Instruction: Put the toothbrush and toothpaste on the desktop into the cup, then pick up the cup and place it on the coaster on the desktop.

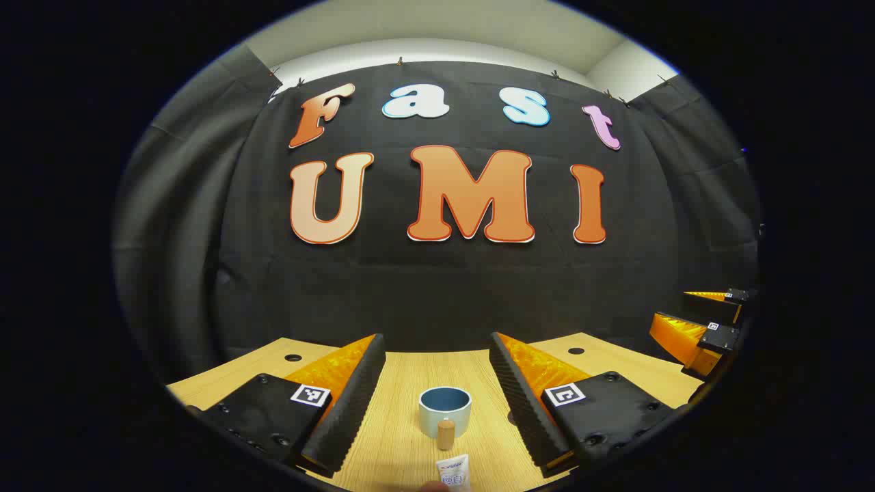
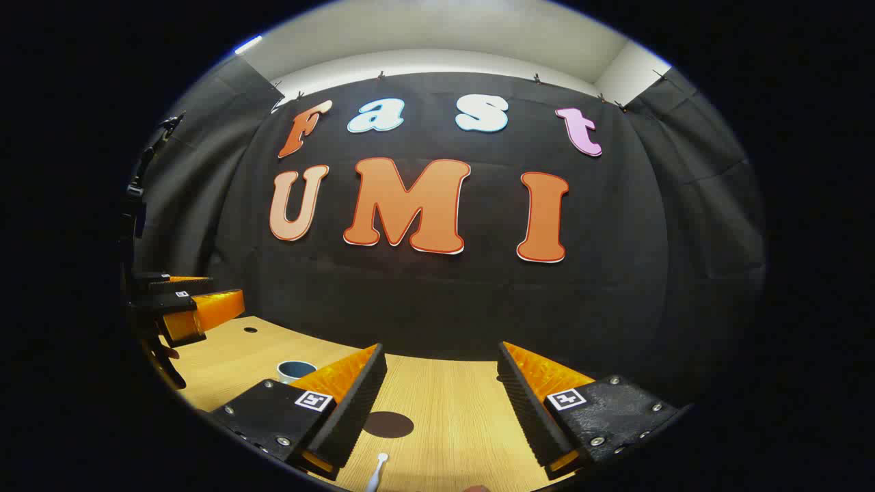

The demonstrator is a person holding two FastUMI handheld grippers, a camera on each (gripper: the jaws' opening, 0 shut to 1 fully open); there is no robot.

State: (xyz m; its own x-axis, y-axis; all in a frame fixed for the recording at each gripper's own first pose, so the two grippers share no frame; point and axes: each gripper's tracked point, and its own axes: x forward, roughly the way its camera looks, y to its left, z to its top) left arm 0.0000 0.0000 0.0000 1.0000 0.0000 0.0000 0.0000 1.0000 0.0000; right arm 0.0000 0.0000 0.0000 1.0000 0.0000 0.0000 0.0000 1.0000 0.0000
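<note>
Hovering with fingers spread wide and empty, the left gripper [image 1: 437, 383] frames the round blue cup [image 1: 445, 408] at bottom centre, the soft toothpaste [image 1: 453, 472] tube below it. The right gripper [image 2: 441, 389], equally wide, overlooks the dark flat coaster [image 2: 387, 424] and slim toothbrush [image 2: 377, 471]. Ribbed pads could knock the cup or let the thin brush slip.

Left gripper [image 1: 437, 393] hangs with its fingers spread wide above the wooden desktop [image 1: 403, 451], and the lane between them runs straight onto the cup [image 1: 445, 410], wooden handle toward us, toothpaste [image 1: 454, 471] just in front. Over on the right gripper [image 2: 441, 396], jaws apart, the boards ahead lie bare apart from the flat dark coaster [image 2: 387, 424] and the toothbrush [image 2: 377, 471] near the lower edge. Black cloth wall [image 2: 437, 301] closes the far side.
</note>
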